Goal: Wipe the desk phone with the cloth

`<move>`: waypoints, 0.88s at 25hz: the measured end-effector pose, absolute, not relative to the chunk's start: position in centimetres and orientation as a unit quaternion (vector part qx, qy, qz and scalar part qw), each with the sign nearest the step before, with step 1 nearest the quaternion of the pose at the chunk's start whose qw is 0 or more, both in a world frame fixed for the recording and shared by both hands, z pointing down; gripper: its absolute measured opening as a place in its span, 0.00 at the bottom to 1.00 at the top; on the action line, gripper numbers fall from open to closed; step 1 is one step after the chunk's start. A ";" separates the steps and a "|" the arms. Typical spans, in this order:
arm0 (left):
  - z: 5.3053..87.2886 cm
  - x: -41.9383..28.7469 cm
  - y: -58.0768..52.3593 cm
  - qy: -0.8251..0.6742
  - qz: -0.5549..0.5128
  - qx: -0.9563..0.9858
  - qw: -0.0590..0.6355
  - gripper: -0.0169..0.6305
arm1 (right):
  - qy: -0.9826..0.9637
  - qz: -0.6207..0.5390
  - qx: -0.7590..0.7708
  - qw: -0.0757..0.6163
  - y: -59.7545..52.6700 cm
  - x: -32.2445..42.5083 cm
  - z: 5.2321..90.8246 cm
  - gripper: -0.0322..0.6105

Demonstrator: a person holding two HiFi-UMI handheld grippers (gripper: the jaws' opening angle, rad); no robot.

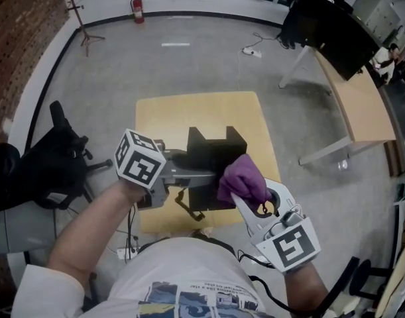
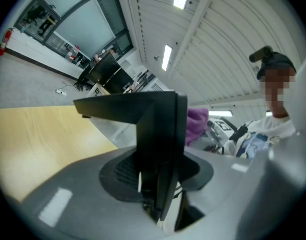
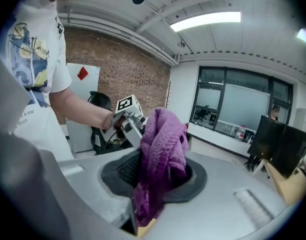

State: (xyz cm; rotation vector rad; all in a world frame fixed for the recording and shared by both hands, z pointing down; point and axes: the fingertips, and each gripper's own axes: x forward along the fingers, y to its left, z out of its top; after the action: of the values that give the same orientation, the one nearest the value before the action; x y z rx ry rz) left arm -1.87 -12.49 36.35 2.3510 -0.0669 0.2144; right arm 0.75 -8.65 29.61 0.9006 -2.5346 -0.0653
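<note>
Your left gripper has its jaws clamped partway shut on the black desk phone, holding it up over the yellow table, probably so every side's reachable. Your right gripper pinches the purple cloth tight, bunched against the phone's right side to wipe.

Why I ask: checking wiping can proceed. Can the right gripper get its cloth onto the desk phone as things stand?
Probably yes. The left gripper holds the desk phone above the table, and the right gripper holds the purple cloth right beside it, with nothing between.
</note>
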 end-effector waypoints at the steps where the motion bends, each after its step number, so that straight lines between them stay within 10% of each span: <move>1: 36.5 -1.8 -12.3 -0.024 0.086 0.920 0.381 0.31 | -0.917 -0.032 0.330 0.223 -9.3 0.7 29.0 0.20; 22: 35.9 -1.8 -11.9 -0.010 0.089 0.924 0.371 0.30 | -0.911 -0.049 0.318 0.258 -9.7 0.9 31.4 0.20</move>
State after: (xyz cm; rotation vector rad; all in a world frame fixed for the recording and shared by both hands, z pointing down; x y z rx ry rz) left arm -1.83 -11.94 35.86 2.3710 -0.0265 0.2290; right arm 0.85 -9.73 31.37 0.8616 -2.4705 -0.1332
